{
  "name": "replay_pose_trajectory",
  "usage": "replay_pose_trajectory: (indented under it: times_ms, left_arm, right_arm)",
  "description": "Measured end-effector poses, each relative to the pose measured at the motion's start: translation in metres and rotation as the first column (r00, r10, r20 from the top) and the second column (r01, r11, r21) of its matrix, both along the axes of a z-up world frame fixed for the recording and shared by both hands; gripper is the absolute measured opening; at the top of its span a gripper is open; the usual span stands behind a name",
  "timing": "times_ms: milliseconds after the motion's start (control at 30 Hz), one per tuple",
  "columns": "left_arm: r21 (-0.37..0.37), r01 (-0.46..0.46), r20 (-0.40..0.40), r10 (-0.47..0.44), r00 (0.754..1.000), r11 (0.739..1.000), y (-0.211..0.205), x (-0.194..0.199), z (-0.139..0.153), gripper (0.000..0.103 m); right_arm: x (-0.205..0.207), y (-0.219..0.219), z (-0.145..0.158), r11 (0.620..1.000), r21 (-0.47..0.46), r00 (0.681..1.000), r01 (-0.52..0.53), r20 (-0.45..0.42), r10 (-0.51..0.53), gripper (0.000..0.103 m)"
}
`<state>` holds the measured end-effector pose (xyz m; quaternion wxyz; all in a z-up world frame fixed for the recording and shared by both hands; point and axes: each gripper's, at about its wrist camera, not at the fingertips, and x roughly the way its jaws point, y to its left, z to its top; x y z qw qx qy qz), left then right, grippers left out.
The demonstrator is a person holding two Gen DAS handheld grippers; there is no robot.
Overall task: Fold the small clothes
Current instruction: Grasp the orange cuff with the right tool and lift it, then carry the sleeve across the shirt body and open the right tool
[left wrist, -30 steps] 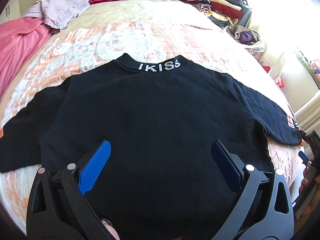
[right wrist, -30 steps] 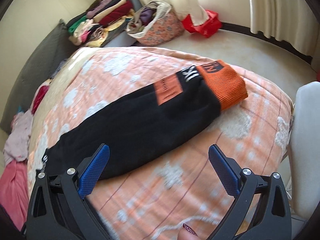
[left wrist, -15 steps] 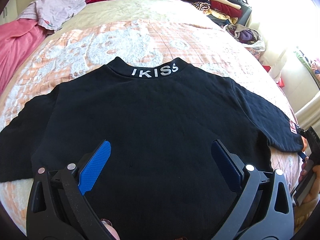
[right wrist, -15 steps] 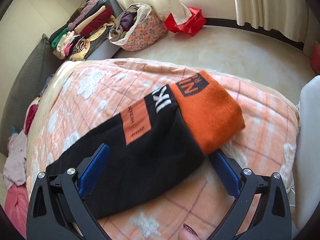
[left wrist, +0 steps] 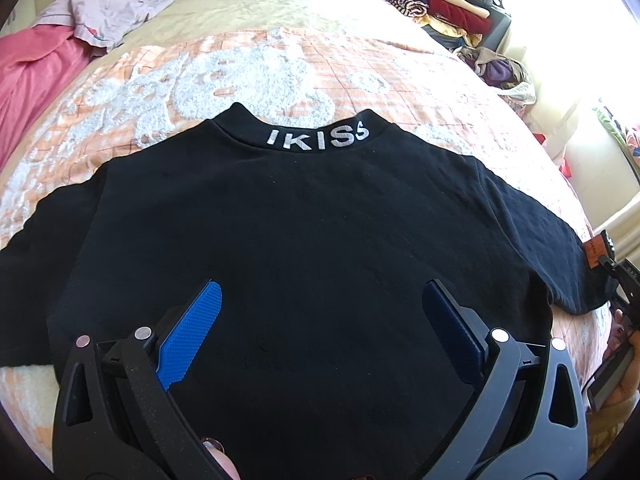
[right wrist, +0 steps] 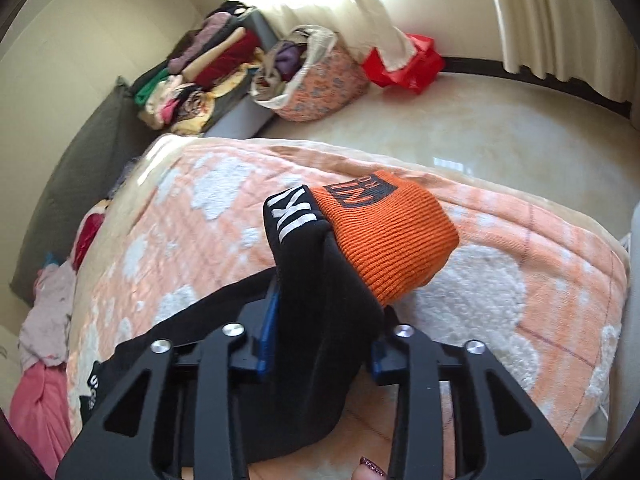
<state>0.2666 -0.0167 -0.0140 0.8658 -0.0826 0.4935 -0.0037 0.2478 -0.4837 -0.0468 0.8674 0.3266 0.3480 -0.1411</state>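
A black sweatshirt [left wrist: 304, 216] lies flat, back up, on the orange-and-white blanket [left wrist: 248, 68], its collar reading IKISS at the far side. My left gripper [left wrist: 320, 304] is open above its lower middle, holding nothing. My right gripper [right wrist: 320, 320] is shut on the right sleeve [right wrist: 316, 280], just behind its orange ribbed cuff [right wrist: 388, 236]; the sleeve is bunched and lifted off the blanket. In the left wrist view the right gripper [left wrist: 620, 280] shows at the far right edge by the sleeve end.
Pink and lilac clothes [left wrist: 72, 28] lie at the bed's far left. Stacked folded clothes [right wrist: 200, 76] and a floral bag [right wrist: 316, 80] sit on the floor beyond the bed, near a red bag [right wrist: 404, 64]. The bed edge [right wrist: 600, 248] is close on the right.
My right gripper moved forward onto the sleeve and closed on it behind the cuff, lifting it. My left gripper moved slightly lower over the sweatshirt and stayed open.
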Motion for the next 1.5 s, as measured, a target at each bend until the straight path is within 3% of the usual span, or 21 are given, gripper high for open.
replay_pose_trajectory:
  times_ms: [600, 1000, 1500]
  left_arm:
    - [-0.047, -0.035, 0.051, 0.037, 0.998, 0.998, 0.033, -0.013, 0.022, 0.095]
    - [-0.109, -0.088, 0.062, 0.096, 0.993, 0.99, 0.071, -0.026, 0.029, 0.095]
    - [-0.156, -0.153, 0.052, 0.163, 0.985, 0.976, 0.12, -0.046, 0.027, 0.095]
  right_arm:
    - [0.01, 0.09, 0.07, 0.97, -0.004, 0.96, -0.244, 0.136, 0.243, 0.022]
    - [0.024, 0.192, 0.105, 0.89, -0.05, 0.875, -0.453, 0.168, 0.455, 0.021]
    - [0.033, 0.315, 0.095, 0.777, -0.078, 0.769, -0.624, 0.111, 0.629, 0.022]
